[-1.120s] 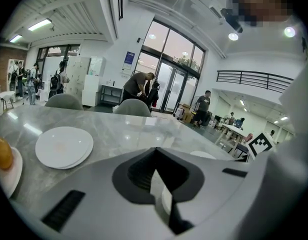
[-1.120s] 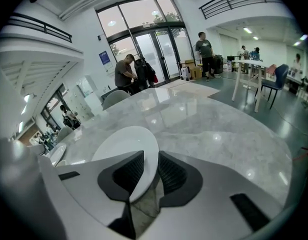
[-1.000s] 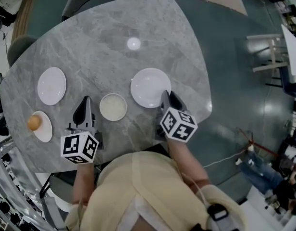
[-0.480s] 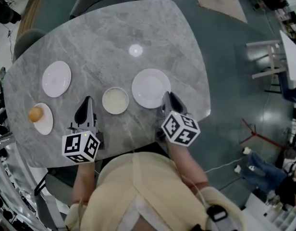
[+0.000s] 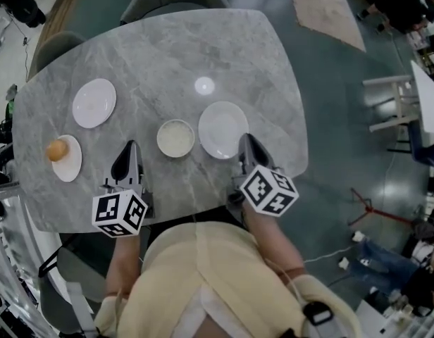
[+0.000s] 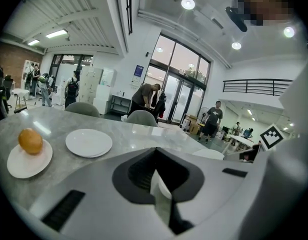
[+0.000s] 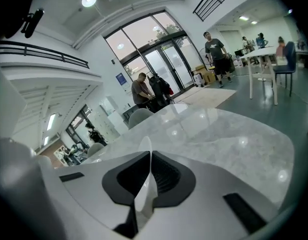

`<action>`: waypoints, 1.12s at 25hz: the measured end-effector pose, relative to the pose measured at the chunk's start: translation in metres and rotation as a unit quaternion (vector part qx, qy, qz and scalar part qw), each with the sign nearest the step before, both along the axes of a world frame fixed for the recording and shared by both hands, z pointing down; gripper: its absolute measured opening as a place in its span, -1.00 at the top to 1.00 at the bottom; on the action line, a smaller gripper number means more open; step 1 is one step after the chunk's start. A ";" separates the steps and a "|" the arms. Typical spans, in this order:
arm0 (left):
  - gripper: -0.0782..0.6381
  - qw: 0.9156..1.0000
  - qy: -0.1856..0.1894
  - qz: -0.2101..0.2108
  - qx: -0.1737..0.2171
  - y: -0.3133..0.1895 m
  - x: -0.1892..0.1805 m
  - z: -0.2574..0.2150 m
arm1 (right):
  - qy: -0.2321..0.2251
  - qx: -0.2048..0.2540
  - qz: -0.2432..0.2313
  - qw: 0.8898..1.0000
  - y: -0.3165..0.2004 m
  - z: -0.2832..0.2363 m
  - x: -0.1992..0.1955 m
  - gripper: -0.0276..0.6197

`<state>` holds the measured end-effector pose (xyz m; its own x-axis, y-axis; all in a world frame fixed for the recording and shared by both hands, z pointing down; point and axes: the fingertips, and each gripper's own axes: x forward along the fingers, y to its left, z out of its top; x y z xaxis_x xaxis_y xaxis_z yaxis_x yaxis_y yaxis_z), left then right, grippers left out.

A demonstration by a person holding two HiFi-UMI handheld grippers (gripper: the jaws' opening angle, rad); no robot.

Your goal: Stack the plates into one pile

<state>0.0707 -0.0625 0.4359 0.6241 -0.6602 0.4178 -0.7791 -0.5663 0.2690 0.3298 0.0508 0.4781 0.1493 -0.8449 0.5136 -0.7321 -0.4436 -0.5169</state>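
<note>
Two tongs: left tongs (image 5: 129,148) closed on nothing, right tongs (image 5: 244,141) closing on the near right rim of the large plate (image 5: 220,127) on the desk (image 5: 168,55); I'd let the pinch seat fully, then carry it level over the small dish (image 5: 176,138) just left

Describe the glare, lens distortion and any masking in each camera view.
Head view: one bright round lamp glare on the grey marble table, light otherwise even. Left gripper view: fisheye with dark corners; a mosaic patch at top right. Right gripper view: curved door frames, lamp reflections on the tabletop beyond the round white plate.
</note>
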 end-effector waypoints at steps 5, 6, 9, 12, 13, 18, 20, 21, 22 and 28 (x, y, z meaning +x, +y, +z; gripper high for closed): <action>0.77 1.000 0.009 -0.022 0.009 0.006 -0.009 -0.003 | 0.010 0.023 -0.033 0.999 -0.008 -0.014 -0.007 0.88; 0.77 1.000 0.010 -0.027 0.011 0.008 -0.012 -0.004 | 0.015 0.027 -0.041 0.999 -0.010 -0.017 -0.008 0.88; 0.77 0.999 0.014 -0.042 0.022 0.009 -0.023 -0.009 | 0.032 0.035 -0.059 0.997 -0.016 -0.024 -0.011 0.88; 0.77 0.998 0.016 -0.058 0.028 0.004 -0.039 -0.010 | 0.049 0.037 -0.067 0.996 -0.023 -0.028 -0.015 0.88; 0.77 0.997 0.018 -0.063 0.028 0.002 -0.043 -0.010 | 0.054 0.039 -0.069 0.995 -0.025 -0.031 -0.017 0.88; 0.77 0.996 0.024 -0.075 0.039 -0.008 -0.067 -0.020 | 0.088 0.056 -0.072 0.992 -0.043 -0.054 -0.025 0.88; 0.77 0.995 0.027 -0.084 0.040 -0.012 -0.080 -0.022 | 0.104 0.062 -0.076 0.990 -0.053 -0.063 -0.031 0.88; 0.77 0.995 0.029 -0.088 0.039 -0.015 -0.086 -0.023 | 0.109 0.065 -0.078 0.989 -0.058 -0.066 -0.036 0.88; 0.77 0.995 0.030 -0.091 0.039 -0.017 -0.093 -0.023 | 0.112 0.068 -0.080 0.988 -0.064 -0.069 -0.040 0.88; 0.77 0.993 0.027 -0.108 0.046 -0.030 -0.136 -0.030 | 0.127 0.090 -0.095 0.983 -0.096 -0.089 -0.076 0.88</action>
<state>-0.0654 -0.0922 0.4061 0.4841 -0.8148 0.3191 -0.8706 -0.4118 0.2694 0.2540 -0.0454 0.3889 0.0847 -0.9436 0.3201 -0.9085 -0.2051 -0.3642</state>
